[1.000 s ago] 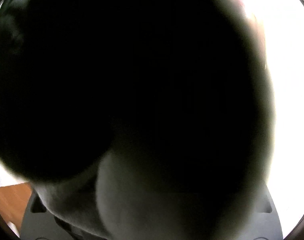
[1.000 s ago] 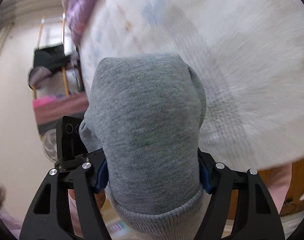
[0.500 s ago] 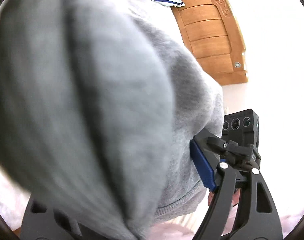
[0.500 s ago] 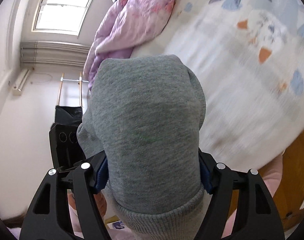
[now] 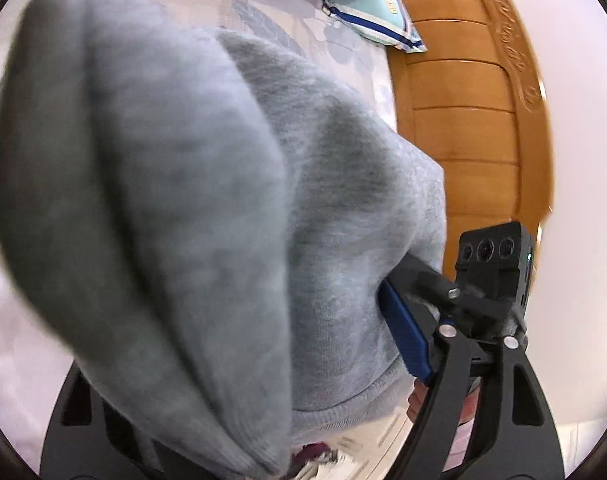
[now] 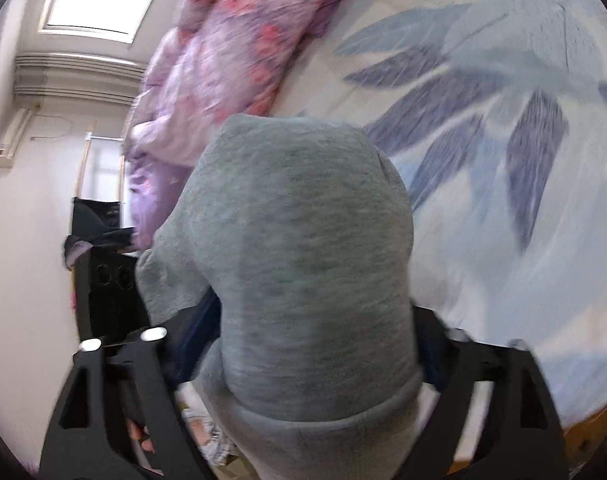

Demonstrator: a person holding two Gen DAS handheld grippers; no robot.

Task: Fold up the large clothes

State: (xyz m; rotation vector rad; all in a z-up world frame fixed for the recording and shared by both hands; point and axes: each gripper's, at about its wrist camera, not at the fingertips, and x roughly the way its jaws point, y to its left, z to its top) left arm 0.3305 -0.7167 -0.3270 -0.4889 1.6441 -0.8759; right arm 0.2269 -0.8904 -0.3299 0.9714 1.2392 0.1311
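One grey sweatshirt (image 5: 207,208), two claws, one purple floral quilt (image 6: 231,52), one leaf-print bed sheet (image 6: 503,100) and one wooden headboard (image 5: 471,128).

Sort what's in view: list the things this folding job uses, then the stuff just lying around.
Job in hand:
- grey sweatshirt, ribbed hem clamped in both grippers
- left hand-held gripper
- right hand-held gripper
- leaf-print bedsheet, the surface below the sweatshirt

Lying about:
- pink-purple floral quilt, bunched on the bed
- light blue pouch by the headboard
- wooden headboard
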